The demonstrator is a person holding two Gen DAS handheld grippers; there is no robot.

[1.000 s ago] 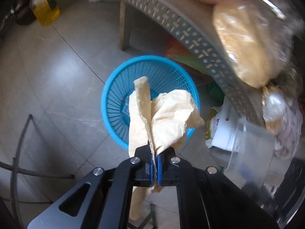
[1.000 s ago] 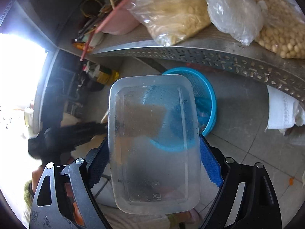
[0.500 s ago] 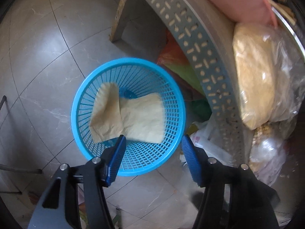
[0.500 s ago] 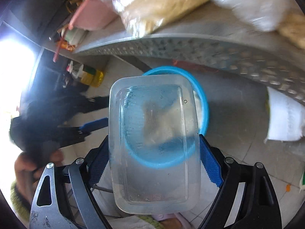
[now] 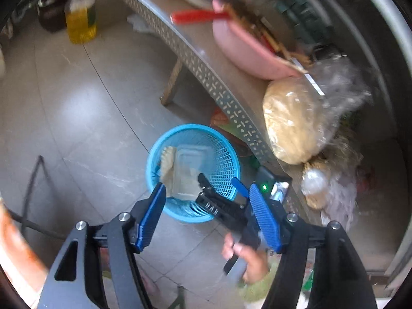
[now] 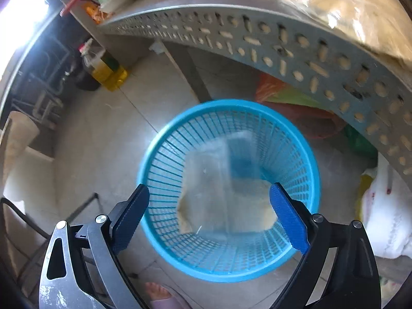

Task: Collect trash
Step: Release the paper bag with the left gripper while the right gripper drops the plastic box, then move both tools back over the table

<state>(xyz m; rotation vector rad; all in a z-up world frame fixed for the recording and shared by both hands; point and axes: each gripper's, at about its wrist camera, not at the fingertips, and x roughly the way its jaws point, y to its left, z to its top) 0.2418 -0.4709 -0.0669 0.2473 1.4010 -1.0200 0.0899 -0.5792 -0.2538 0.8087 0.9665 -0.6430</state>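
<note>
While both claws' jaws are opening with nothing between them, right claw [image 6: 209,215] above, left claw [image 5: 207,217] higher, the clear rectangular plastic container [image 6: 221,180] lies in the round blue mesh basket [image 6: 305,154] on crumpled tan paper [image 5: 167,164]; light, thin-walled, slippery, best gripped across its rim.

Grey stone-look tiles [image 5: 85,108] cover the floor below me, pale grout lines crossing them and a soft glare on the polish. A shelf with a perforated grey metal edge [image 6: 257,36] curves across above, carried on a wooden leg [image 5: 172,82]. At the shelf's far end, on the floor, stands a bottle of yellow oil [image 5: 80,18] beside a dark jug [image 5: 50,13]. On the shelf sit a pink basin [image 5: 247,51] and a clear bag of pale grain [image 5: 291,123]. Under the shelf edge lie orange and green bags [image 6: 288,95]. Hard white daylight [image 6: 18,20] floods in at the upper left of my right-hand view.
</note>
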